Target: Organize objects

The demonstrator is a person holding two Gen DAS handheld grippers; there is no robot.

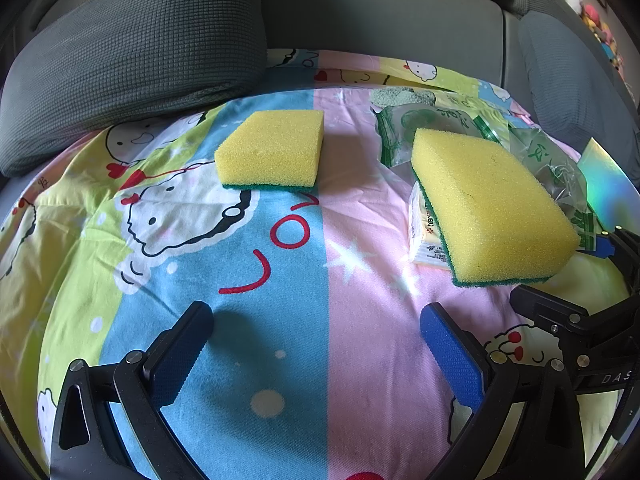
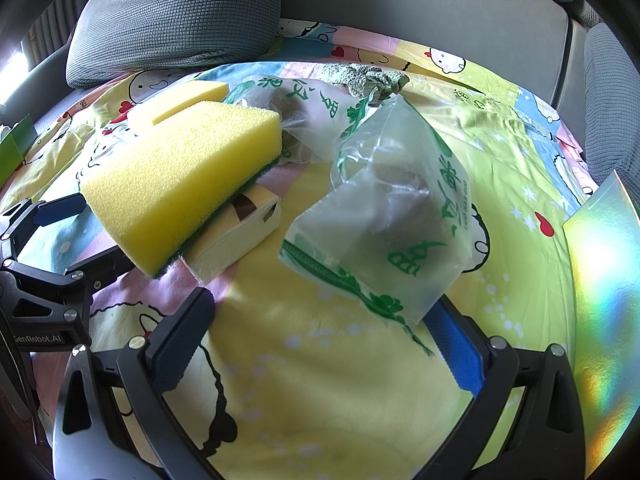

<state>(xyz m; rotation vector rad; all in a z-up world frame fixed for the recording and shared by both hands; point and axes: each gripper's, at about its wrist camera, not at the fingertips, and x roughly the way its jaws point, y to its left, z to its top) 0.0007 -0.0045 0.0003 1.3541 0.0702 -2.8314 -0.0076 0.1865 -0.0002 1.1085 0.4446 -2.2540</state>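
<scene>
Two yellow sponges with green scrub undersides lie on the cartoon sheet. One sponge (image 1: 272, 148) lies flat ahead of my left gripper (image 1: 318, 322), which is open and empty. The other sponge (image 1: 492, 208) (image 2: 180, 184) rests tilted on a small cream tissue pack (image 1: 426, 236) (image 2: 236, 236). Clear plastic bags with green print (image 2: 384, 216) (image 1: 432, 128) lie beside it. My right gripper (image 2: 324, 316) is open, with the nearest bag's corner over its right finger (image 2: 456, 344). A crumpled green-grey cloth (image 2: 368, 78) lies behind.
A grey cushion (image 1: 132, 52) sits at the back left, and the grey sofa back (image 1: 380, 12) runs behind the sheet. A shiny holographic card (image 2: 604, 280) lies at the right. A green box edge (image 2: 16, 148) shows at the far left.
</scene>
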